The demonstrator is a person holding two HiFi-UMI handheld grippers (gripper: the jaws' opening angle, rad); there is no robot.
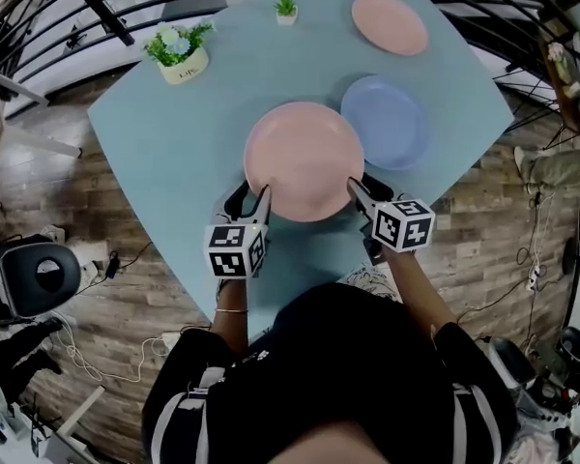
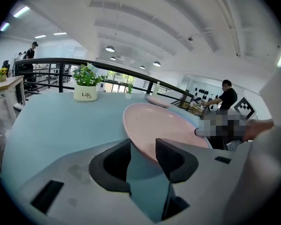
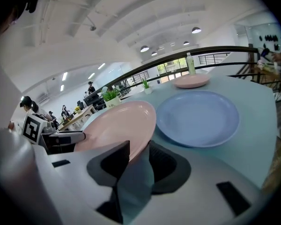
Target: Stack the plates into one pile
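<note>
Both grippers are on the large pink plate (image 1: 304, 159) now, one at each side of its near edge. The left gripper (image 1: 252, 201) has its jaws drawn narrow with the rim caught between them. The right gripper (image 1: 359, 193) does the same on the opposite side, and its own view shows the pink rim pinched between its pads.

That's a two-point hold, and it makes sense. It's a wide, shallow plate, and a grip on each side should keep it level and stop it swinging.

In the right gripper view the plate looks tipped up off the blue-grey table (image 1: 164, 153), its far edge reaching toward the blue plate (image 1: 387, 124) just beside it. Whether it's fully clear of the surface, I can't say for sure.

The blue plate lies flat, right next to the big pink one. The small pink plate (image 1: 390, 22) sits well apart at the far corner, so there are three plates and no pile yet.

The order looks like the puzzle here, because the plate in hand is the largest of the three. It likely belongs at the bottom, or the others will wobble on top. The flower pot (image 1: 182, 54) and the small potted plant (image 1: 286, 8) stand well out of the way.
</note>
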